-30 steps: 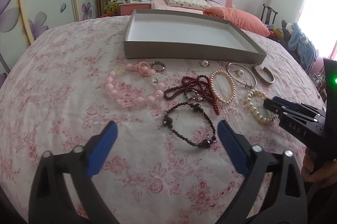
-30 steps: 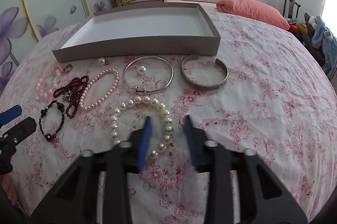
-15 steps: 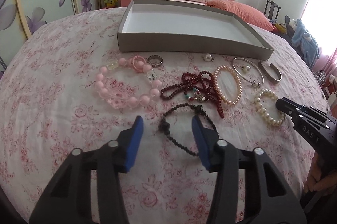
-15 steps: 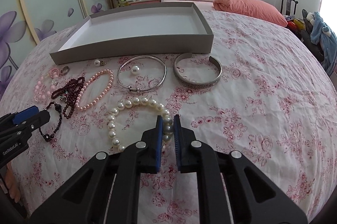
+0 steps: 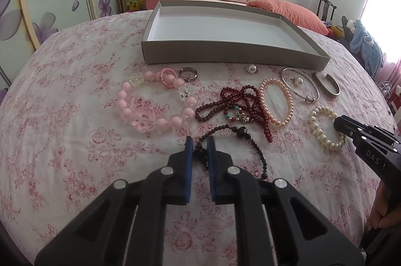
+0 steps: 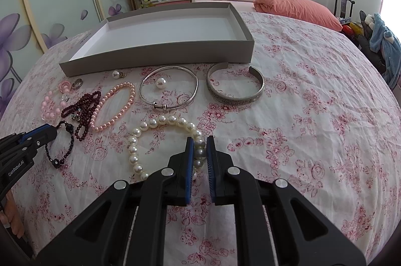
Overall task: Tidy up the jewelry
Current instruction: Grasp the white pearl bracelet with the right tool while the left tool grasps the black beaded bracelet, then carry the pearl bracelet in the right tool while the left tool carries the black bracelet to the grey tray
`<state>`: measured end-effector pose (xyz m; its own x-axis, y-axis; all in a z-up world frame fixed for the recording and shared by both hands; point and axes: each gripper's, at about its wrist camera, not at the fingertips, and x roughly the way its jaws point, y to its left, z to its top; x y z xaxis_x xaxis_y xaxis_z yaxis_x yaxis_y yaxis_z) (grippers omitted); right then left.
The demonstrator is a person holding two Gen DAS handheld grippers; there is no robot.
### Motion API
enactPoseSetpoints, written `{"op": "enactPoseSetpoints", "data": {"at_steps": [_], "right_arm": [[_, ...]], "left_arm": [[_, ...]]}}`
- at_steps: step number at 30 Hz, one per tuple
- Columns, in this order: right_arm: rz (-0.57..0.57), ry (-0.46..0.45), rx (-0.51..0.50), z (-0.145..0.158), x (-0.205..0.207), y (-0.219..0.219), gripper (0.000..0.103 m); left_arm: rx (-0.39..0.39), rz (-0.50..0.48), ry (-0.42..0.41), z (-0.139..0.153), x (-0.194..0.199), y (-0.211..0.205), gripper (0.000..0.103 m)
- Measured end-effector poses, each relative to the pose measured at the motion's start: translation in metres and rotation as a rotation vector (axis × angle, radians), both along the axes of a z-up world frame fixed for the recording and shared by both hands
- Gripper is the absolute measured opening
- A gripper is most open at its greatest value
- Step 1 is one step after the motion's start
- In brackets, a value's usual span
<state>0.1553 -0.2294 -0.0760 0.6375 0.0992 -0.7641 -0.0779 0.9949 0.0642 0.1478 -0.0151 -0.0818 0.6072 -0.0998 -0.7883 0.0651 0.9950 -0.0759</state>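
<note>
Jewelry pieces pinched for lifting: left gripper, jaws just closed, nips black bead bracelet; right gripper clamps white pearl bracelet; grey cardboard tray waits behind.

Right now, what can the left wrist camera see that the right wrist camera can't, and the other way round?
Only the left wrist view shows the left gripper pinching the black bead bracelet up close. Only the right wrist view shows the right gripper clamped on the white pearl bracelet up close. Both show the grey box, still without jewelry in it.
</note>
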Motion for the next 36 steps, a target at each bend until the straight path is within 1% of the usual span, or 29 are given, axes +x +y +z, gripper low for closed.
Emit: {"op": "enactPoseSetpoints", "data": {"at_steps": [3,9,13,18,25,36], "right_arm": [[0.005,-0.003,0.027,0.001,0.000,-0.003,0.011],[0.025,-0.098,0.072,0.019,-0.011,-0.005,0.011],[0.051,-0.158,0.106,0.035,-0.017,-0.003,0.011],[0.083,-0.213,0.137,0.048,-0.022,0.001,0.011],[0.111,-0.254,0.165,0.057,-0.028,0.008,0.011],[0.132,-0.309,0.183,0.073,-0.035,0.012,0.011]], "left_arm": [[-0.017,-0.006,0.002,0.001,-0.001,0.003,0.012],[-0.022,-0.002,-0.035,0.010,-0.008,0.008,0.012],[-0.037,-0.001,-0.066,0.020,-0.014,0.014,0.012],[-0.064,-0.008,-0.113,0.033,-0.021,0.017,0.012],[-0.084,-0.025,-0.166,0.050,-0.028,0.015,0.012],[-0.088,-0.041,-0.234,0.071,-0.036,0.010,0.012]]}}
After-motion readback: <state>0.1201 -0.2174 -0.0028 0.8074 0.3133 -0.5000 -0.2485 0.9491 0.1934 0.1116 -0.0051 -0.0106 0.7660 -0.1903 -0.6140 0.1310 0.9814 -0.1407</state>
